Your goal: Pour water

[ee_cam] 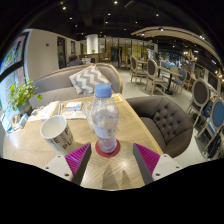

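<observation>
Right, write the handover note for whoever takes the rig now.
Tongs: open, holding nothing; the water bottle stands upright between the two fingers with a gap at each side.
Bottle: on a red coaster on the wooden table, white cap on.
Cup: white paper cup with a printed pattern, upright on the table beside the bottle. Whether it holds any water cannot be seen.
Done: tongs lined up around the bottle.
Left: close on the bottle, deal with the cap, lift, tip over the cup, pour, set the bottle back.

Bottle (105, 120) base and chair (212, 118) are partly cut off.
</observation>
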Demonstrator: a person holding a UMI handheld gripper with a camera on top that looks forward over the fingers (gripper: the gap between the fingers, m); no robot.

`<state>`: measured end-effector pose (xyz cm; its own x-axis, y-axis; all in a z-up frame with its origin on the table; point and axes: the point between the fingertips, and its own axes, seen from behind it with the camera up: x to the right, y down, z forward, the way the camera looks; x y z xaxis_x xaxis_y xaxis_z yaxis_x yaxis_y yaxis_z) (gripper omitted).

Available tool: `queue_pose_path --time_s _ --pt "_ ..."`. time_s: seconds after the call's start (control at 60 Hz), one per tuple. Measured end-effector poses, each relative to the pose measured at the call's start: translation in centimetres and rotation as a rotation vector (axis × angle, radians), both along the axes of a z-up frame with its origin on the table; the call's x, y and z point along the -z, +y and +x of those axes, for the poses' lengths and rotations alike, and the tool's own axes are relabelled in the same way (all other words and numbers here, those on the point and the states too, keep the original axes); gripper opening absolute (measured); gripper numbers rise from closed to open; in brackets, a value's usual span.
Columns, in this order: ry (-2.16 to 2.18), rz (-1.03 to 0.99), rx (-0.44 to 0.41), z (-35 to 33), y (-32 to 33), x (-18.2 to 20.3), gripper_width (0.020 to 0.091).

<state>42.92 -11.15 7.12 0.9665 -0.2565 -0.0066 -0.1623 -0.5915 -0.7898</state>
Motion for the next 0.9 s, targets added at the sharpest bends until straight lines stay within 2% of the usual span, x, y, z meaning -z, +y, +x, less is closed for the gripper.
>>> queue_pose_path --time_s 0.233,0.4,0.65,0.9 --pt "-0.07 -0.088 0.008 -2.8 -8.7 -4.2 0.0853" --pt "-0.078 -0.09 0.014 -5.1 -12.5 -7.3 0.0854" --pt "-0.048 -0.093 -0.022 -6.6 -14.3 -9.2 0.0857" --pt "-0.135 -0.114 -0.042 -4.5 -14.6 -9.9 0.0855"
